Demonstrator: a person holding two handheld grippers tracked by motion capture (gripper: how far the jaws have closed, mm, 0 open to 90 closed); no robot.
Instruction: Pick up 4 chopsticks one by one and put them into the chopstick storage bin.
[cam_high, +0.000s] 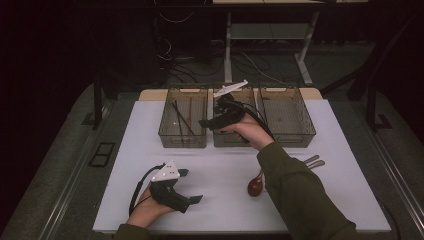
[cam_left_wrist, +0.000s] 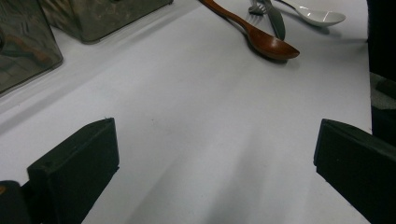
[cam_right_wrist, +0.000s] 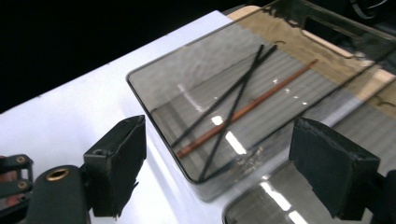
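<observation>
Three chopsticks (cam_right_wrist: 233, 105), two black and one brown, are being seen lying in the left bin (cam_high: 183, 119) of three clear bins on the white table (cam_high: 150, 150), their long axes running roughly along the bin's length, the black pair crossed. The right gripper (cam_high: 212, 120) is being held over the bins, jaws spread with nothing between them. The left gripper (cam_high: 187, 187) is being rested near the table's front, jaws also spread. One wooden spoon (cam_left_wrist: 261, 37), a fork (cam_left_wrist: 256, 8) and a white spoon (cam_left_wrist: 317, 16) are lying on the table.

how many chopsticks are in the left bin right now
3 chopsticks, all lying in the left bin: two black ones crossing each other and a brown one slanting under them. Glare on the smoky walls could hide another.
</observation>
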